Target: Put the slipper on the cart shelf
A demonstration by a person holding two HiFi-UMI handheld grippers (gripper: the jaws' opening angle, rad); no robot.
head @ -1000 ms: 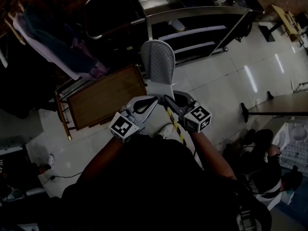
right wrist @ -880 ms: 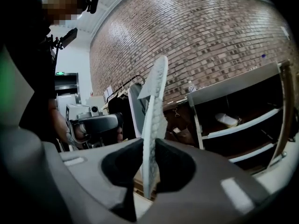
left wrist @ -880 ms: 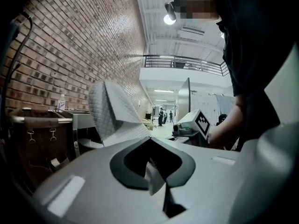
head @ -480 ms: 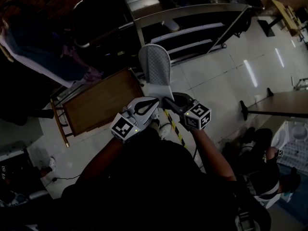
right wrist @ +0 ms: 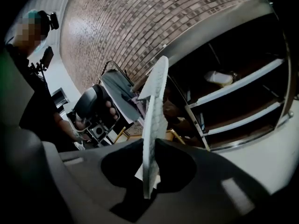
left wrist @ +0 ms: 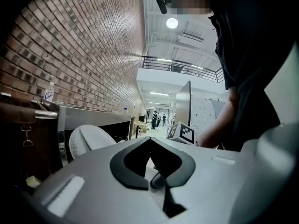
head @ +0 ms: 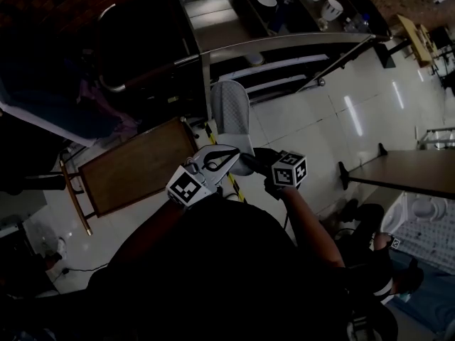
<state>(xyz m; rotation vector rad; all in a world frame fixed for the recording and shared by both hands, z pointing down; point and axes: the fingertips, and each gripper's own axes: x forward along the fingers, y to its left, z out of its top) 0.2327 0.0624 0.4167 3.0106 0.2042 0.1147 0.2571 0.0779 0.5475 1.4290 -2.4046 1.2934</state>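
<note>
R gripper (right wrist: 150, 146) jaws clamped on slipper (right wrist: 156, 97) lower end, slipper upright. L gripper (left wrist: 149, 141) jaws together, empty, beside slipper.

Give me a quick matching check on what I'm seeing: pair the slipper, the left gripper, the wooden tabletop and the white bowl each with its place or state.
Things:
1. slipper
2. left gripper
3. wooden tabletop
4. white bowl

Places or states:
A. on top of the metal cart
B. jaws together, nothing between them
C. clamped edge-on in the right gripper
D. left of the slipper in the head view

Pairs: 1-C, 2-B, 3-D, 4-A
</note>
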